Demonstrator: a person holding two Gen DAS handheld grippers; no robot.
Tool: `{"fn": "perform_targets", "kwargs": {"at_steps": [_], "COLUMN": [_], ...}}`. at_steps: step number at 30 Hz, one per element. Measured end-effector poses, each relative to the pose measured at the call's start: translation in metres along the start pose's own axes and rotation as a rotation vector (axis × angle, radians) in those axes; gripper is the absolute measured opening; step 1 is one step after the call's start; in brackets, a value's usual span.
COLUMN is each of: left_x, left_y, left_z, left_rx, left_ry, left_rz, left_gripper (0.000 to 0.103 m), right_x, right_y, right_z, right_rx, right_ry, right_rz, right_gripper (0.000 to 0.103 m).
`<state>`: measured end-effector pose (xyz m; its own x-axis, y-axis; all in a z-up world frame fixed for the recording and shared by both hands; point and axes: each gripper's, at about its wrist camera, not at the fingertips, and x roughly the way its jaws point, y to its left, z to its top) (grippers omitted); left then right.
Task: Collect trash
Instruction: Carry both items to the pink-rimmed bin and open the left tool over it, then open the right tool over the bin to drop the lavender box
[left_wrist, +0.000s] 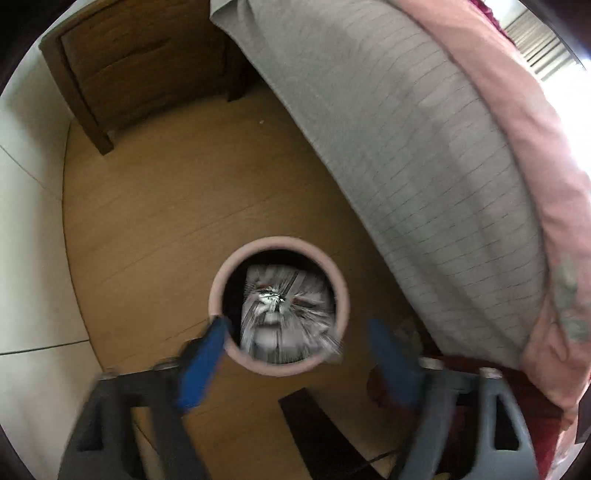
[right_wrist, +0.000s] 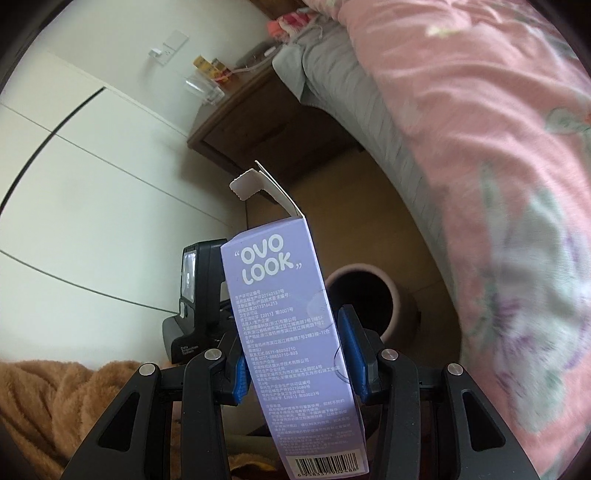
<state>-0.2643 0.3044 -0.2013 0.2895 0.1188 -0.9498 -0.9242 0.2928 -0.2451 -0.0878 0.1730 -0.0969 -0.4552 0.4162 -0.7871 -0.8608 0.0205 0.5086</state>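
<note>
My left tool (left_wrist: 295, 354) points steeply down over the bin (left_wrist: 279, 308), its blue pads (left_wrist: 201, 363) spread wide with nothing between them. Directly below, inside the bin's mouth, sits a grey-and-white printed packet (left_wrist: 284, 314), smeared by motion blur. The bin is a round, pale pink cylinder with a smooth thick rim and a dark interior, standing on the floor (left_wrist: 155, 221).

My right tool (right_wrist: 295, 354) is clamped on a lilac box (right_wrist: 291, 332), pads pressing both narrow sides. The box is slim, rectangular cardboard with white lettering, small print and a barcode at the near end; its white top flap (right_wrist: 258, 184) stands open. Beyond it, the bin (right_wrist: 364, 295) shows again, just behind and to the right of the box. The other rig's black camera housing (right_wrist: 199, 295) appears to the box's left.

The floor is tan wood-grain laminate with visible plank seams. A mattress (left_wrist: 388, 147), in grey fabric with fine quilted lines, runs alongside the bin, a pink floral quilt (right_wrist: 480, 166) draped over it. A dark brown wooden nightstand (right_wrist: 251, 125) stands at the bed's head, carrying a clear container and small yellow packs. White panelled wall (right_wrist: 92, 166) bounds the far side. A fuzzy tan blanket (right_wrist: 48, 398) lies at the lower left.
</note>
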Motion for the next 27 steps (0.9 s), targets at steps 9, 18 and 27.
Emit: {"fn": "perform_targets", "kwargs": {"at_steps": [9,18,27], "left_x": [-0.005,-0.038,-0.032], "left_y": [0.049,0.062,0.05], "left_z": [-0.006,-0.013,-0.013], "left_rx": [-0.127,-0.172,-0.093], "left_ry": [-0.024,-0.152,-0.102], "left_rz": [0.03,0.195,0.243], "left_gripper": [0.09,0.09,0.09], "right_x": [0.07,0.164,0.201], "right_y": [0.004,-0.006,-0.008], "right_z": [0.009,0.027,0.028], "right_rx": [-0.012,-0.043,-0.071], "right_ry": [0.153,0.339,0.386], "right_rz": [0.011,-0.125,-0.181], "right_gripper": [0.042,0.042,0.042]}}
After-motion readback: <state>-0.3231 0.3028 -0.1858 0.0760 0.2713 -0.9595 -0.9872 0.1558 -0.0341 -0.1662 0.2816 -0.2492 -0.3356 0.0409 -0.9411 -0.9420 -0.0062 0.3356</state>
